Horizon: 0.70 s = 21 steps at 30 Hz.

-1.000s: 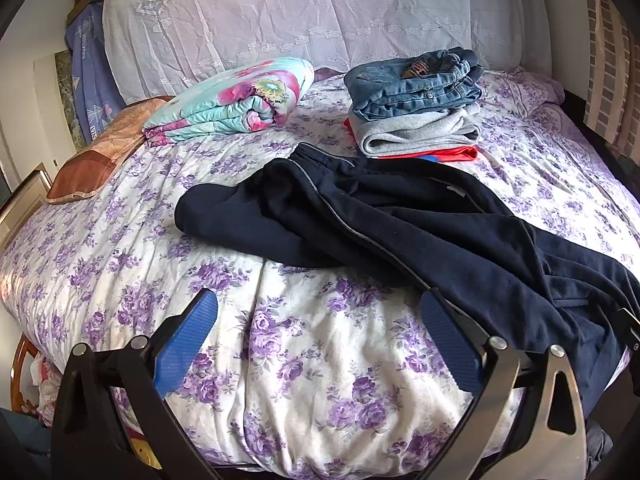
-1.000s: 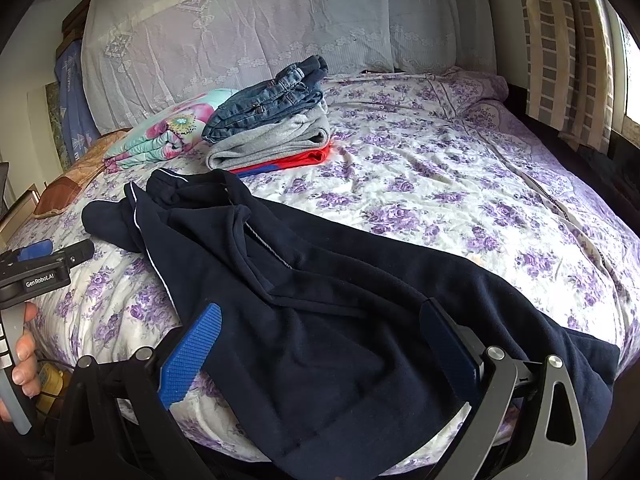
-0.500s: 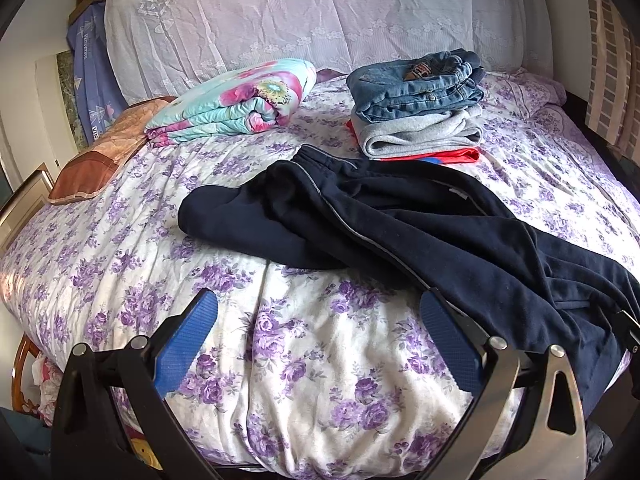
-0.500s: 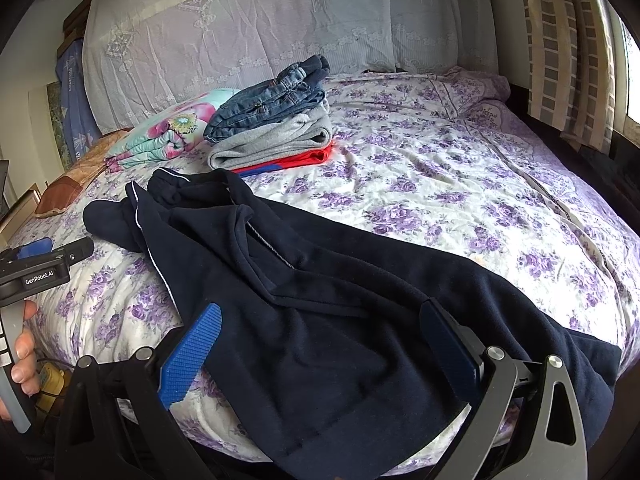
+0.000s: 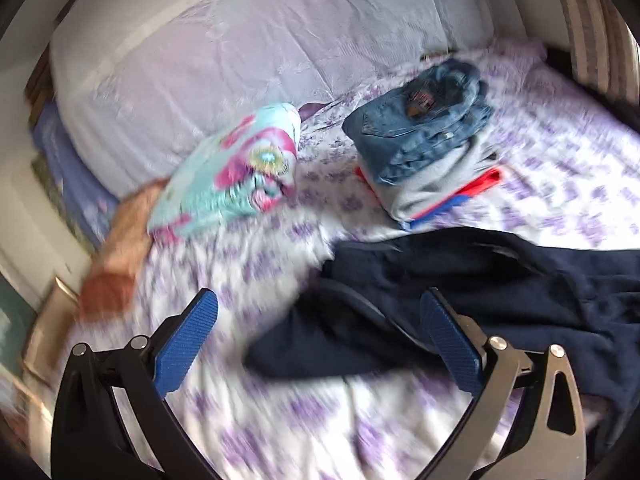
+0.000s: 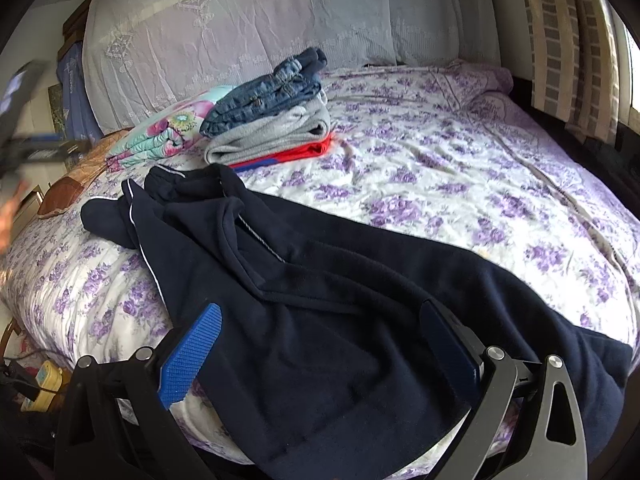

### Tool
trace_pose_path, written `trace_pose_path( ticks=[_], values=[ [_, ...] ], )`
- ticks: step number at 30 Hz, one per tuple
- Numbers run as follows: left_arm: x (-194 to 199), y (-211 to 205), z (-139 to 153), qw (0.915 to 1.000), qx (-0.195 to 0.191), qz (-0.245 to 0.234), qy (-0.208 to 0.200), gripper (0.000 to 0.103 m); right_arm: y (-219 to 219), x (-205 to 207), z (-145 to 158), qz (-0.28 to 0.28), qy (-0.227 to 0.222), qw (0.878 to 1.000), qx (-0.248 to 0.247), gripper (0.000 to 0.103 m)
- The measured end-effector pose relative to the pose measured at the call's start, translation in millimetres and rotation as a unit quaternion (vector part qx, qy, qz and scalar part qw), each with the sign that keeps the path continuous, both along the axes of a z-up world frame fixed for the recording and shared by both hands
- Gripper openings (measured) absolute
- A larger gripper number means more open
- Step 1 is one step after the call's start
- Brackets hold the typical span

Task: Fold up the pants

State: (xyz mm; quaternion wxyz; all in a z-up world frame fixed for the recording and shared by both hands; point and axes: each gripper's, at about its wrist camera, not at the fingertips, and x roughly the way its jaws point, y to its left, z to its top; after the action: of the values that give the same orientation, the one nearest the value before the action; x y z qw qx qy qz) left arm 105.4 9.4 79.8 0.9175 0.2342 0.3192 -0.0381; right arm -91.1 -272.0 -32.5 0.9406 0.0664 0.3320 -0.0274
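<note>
Swinging my left hand-held gripper (image 5: 318, 336) toward the crumpled navy fleece pants (image 6: 320, 300) at the flowered bed's (image 6: 460, 168) near edge; both hand-held grippers gape wide, empty, folding unstarted.

One navy pants (image 6: 320, 300), one clothes stack (image 6: 272, 120), one floral bundle (image 6: 168, 136).

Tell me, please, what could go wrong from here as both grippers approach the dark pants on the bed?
1. The navy pants lie crumpled and overlapped; a pinch may catch several layers.
2. Their lower part drapes over the bed edge and could slide off.
3. The left gripper view is motion-blurred, so a fast reach might bump the folded clothes stack.
</note>
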Motion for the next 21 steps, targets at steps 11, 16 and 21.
trace_pose_path(
  ticks=[11,16,21],
  values=[
    [145.1,-23.5,-104.2,0.9921,0.019,-0.004,0.124,0.099,-42.2,-7.6,-16.5,-0.063,0.028,0.997,-0.037,0.100],
    [151.5,-27.4,-139.2,0.9787,0.015,-0.049,0.199,0.072,-67.6,-19.5,-22.7,-0.092,0.039,0.994,-0.048,0.100],
    [134.7,-22.4,-114.9,0.9815,-0.002,-0.060,0.182,0.047,-92.5,-48.6,-16.7,-0.136,0.030,0.987,-0.080,0.099]
  ],
)
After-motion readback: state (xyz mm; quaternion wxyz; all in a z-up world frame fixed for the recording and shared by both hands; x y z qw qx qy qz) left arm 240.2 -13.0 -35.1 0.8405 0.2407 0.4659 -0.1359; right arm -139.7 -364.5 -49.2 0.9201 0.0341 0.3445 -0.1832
